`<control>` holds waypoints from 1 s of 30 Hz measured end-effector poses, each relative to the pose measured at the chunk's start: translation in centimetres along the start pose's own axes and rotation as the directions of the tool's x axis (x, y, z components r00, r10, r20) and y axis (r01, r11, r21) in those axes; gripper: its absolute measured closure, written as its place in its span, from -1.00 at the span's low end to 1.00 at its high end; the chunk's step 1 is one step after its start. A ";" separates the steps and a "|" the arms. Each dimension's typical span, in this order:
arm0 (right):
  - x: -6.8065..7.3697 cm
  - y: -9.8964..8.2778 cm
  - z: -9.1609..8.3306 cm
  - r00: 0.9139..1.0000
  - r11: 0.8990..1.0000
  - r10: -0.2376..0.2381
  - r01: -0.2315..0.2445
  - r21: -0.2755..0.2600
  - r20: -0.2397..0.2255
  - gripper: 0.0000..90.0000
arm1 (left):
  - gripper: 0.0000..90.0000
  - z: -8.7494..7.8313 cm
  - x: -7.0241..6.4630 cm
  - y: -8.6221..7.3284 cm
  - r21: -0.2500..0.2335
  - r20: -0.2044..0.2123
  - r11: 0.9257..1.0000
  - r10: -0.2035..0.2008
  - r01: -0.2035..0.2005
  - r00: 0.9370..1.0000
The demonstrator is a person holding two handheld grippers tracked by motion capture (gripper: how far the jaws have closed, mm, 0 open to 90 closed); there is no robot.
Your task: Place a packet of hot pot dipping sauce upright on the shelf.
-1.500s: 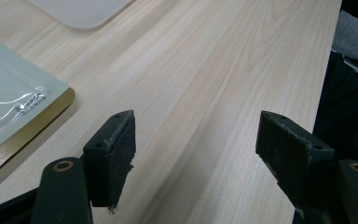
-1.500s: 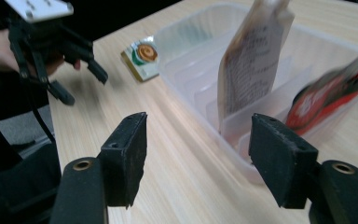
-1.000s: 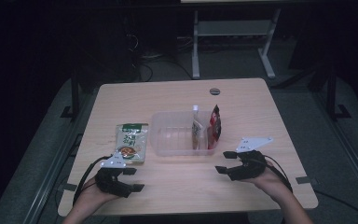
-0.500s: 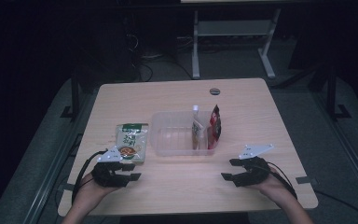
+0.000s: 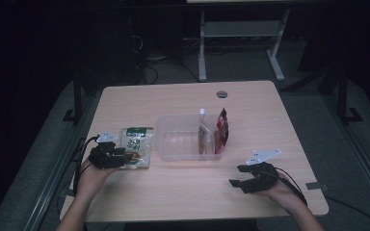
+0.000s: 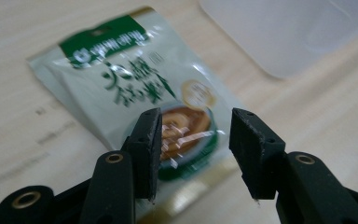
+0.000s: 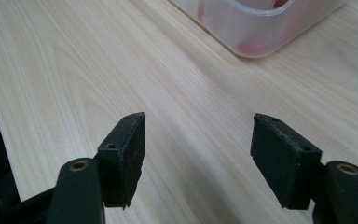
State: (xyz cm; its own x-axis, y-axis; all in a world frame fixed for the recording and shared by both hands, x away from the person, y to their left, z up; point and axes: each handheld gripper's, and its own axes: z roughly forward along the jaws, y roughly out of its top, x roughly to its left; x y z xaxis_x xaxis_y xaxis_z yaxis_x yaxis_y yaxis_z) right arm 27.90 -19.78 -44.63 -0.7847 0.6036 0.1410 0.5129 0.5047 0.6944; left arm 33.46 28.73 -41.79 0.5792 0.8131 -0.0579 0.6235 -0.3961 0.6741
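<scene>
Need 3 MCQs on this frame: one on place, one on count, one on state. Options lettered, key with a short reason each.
1. Where does the green-and-white packet lie?
A. inside the bin
B. flat on the table, left of the clear bin
C. on the floor

2. How many packets stand in the bin's right end?
A. two
B. none
C. five

3. How do the left gripper's jaws stand?
A. clamped on the bin's wall
B. apart over the packet, pads not pressing it
C. shut on nothing

Key: 1 B, the high view shows it on the table beside the bin. 2 A, a pale packet and a red packet stand there. 3 B, the left gripper view shows a gap between the pads with the packet under it; the jaws have just been closing.
</scene>
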 end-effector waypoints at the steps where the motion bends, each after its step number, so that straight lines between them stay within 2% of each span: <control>1: 0.0 0.0 0.0 1.000 1.000 0.000 0.000 0.000 0.000 -0.22 | 0.20 0.0 0.0 0.0 0.000 0.000 1.000 0.000 0.000 1.000; 4: 0.0 0.0 0.0 1.000 1.000 0.001 -0.001 0.001 0.001 -0.20 | 0.40 0.8 0.4 1.0 0.001 -0.009 1.000 0.011 -0.011 1.000; 6: 0.0 0.0 0.1 1.000 1.000 -0.004 0.004 0.006 0.003 -0.20 | 0.62 1.5 0.5 1.5 -0.005 -0.007 1.000 0.009 -0.009 1.000; 10: 0.0 0.0 0.1 1.000 1.000 -0.007 0.007 0.013 0.011 -0.20 | 0.92 3.5 0.8 2.1 0.028 0.010 1.000 0.005 -0.006 1.000; 13: 0.0 -0.1 0.1 1.000 1.000 -0.010 0.010 0.022 0.019 -0.20 | 0.99 4.8 0.8 1.9 0.073 0.034 0.997 -0.001 -0.001 0.999; 15: 0.0 -0.1 0.0 1.000 0.999 -0.015 0.014 0.029 0.026 -0.19 | 0.99 5.2 0.8 1.5 0.102 0.032 0.995 0.015 -0.018 0.999; 17: -0.1 -0.2 0.0 1.000 1.000 -0.015 0.015 0.022 0.025 -0.19 | 0.99 5.1 1.0 1.4 0.099 0.040 0.995 0.000 -0.004 0.999; 23: 0.0 -0.2 0.0 0.999 0.999 -0.017 0.016 0.029 0.029 -0.19 | 0.99 4.1 1.6 0.6 0.115 0.041 0.993 -0.002 -0.003 0.999; 30: 0.0 -0.2 0.1 0.999 0.999 -0.021 0.020 0.040 0.029 -0.19 | 0.99 2.4 2.9 -0.6 0.158 0.014 0.987 0.003 -0.006 1.000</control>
State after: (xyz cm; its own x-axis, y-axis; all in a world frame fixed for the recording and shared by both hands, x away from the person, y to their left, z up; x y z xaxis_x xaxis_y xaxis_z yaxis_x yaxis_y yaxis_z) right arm 27.78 -19.82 -44.82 -0.7850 0.6104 0.1058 0.5106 0.5408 0.6684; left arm 36.02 30.32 -44.13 0.5888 0.8056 -0.0662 0.6953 -0.4630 0.5497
